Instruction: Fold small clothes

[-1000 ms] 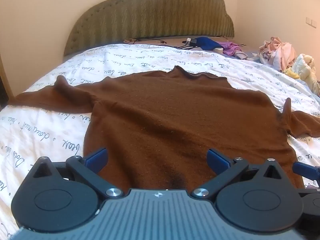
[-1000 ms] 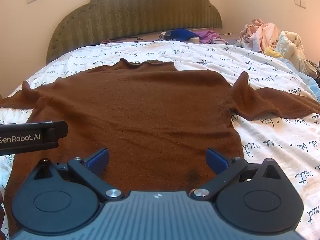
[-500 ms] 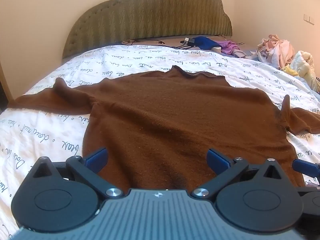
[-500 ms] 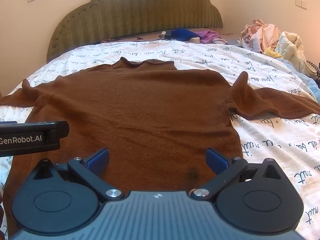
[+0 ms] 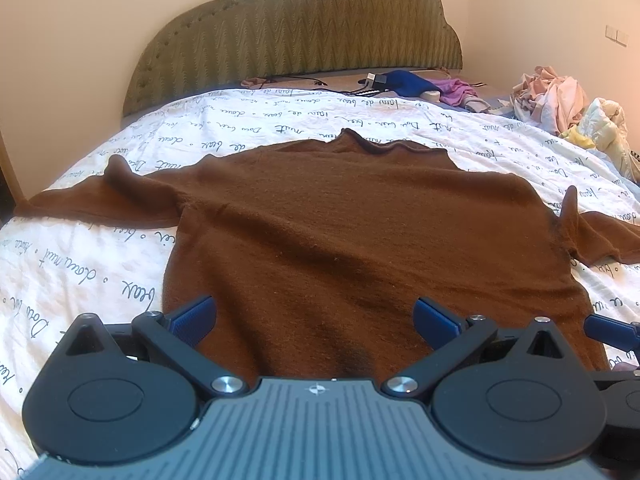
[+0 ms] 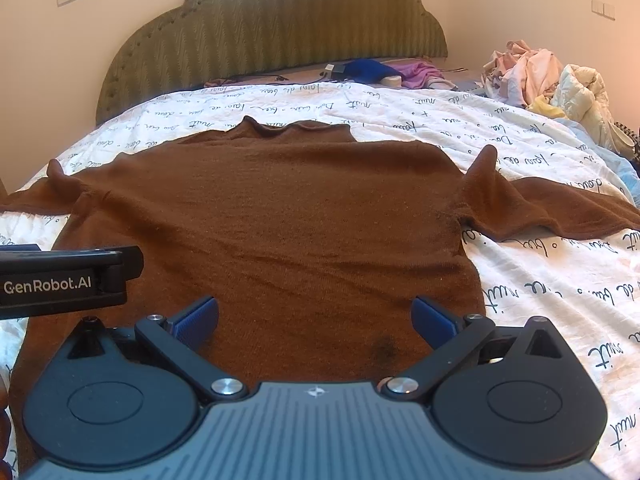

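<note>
- The brown sweater [image 5: 340,240] is seen spread flat, front up, on the white bedspread [image 5: 80,264] with script print, collar toward the green headboard [image 5: 296,28] and hem nearest the cameras.
- Both sleeves are laid out sideways; the left sleeve [image 5: 100,200] and the right sleeve [image 6: 560,212] are each left unfolded, so no fold is judged to have been made yet.
- The whole folding sequence is judged to remain: sleeves in, sides in, then hem up toward the collar.
- The left gripper [image 5: 314,316] is held with its blue pads wide apart over the hem, nothing being gripped.
- The right gripper [image 6: 314,314] is likewise spread wide above the hem, empty; the body of the left tool is seen at its left edge.
- A pile of other clothes [image 6: 540,72] is left at the far right of the bed, untouched.
- Compared with the earlier frames, almost nothing is changed: the sweater is lying the same way, and in the left view only a slight shift of viewpoint is noted, the headboard appearing a little closer.
</note>
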A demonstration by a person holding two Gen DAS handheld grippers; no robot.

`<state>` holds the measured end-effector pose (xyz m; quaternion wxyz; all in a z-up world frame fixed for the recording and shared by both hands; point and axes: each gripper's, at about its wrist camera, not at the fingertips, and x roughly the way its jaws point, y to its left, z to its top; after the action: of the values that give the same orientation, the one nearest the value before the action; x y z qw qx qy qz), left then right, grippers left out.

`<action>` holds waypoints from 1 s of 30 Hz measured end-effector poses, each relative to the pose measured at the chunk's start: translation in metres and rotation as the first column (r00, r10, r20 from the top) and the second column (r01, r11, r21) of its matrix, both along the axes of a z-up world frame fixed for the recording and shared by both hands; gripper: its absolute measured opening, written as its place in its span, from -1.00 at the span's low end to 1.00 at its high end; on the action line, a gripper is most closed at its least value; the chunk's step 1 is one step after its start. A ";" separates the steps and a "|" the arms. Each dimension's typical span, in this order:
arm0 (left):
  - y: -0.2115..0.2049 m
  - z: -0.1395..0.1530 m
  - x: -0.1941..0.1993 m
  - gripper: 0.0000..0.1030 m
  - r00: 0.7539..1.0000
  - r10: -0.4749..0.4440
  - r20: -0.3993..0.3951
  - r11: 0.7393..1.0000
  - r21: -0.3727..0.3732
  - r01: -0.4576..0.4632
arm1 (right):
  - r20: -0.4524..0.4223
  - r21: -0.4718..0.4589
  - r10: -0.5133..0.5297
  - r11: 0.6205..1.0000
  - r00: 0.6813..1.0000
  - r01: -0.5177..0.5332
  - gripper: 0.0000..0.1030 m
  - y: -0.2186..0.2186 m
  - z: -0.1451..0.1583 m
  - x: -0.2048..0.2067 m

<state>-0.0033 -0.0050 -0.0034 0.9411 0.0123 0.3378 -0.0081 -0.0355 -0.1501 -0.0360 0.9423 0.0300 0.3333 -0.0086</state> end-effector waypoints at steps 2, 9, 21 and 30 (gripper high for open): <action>-0.001 0.000 0.000 1.00 1.000 0.002 0.001 1.000 0.004 -0.002 | -0.002 0.003 0.001 1.000 1.000 -0.001 1.00 0.000 -0.001 0.000; -0.001 -0.001 0.000 1.00 1.000 -0.002 -0.005 1.000 0.003 0.002 | 0.000 0.006 0.003 1.000 1.000 -0.003 1.00 0.000 -0.001 0.000; -0.001 0.000 -0.001 1.00 1.000 0.000 -0.006 1.000 0.006 0.000 | -0.002 0.007 0.001 1.000 1.000 -0.001 1.00 -0.003 -0.003 -0.005; -0.001 0.000 -0.002 1.00 1.000 -0.001 -0.007 1.000 0.005 0.001 | -0.002 0.003 0.003 1.000 1.000 -0.003 1.00 -0.003 -0.004 -0.007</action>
<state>-0.0051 -0.0065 -0.0032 0.9399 0.0151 0.3410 -0.0078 -0.0424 -0.1534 -0.0396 0.9420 0.0311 0.3341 -0.0066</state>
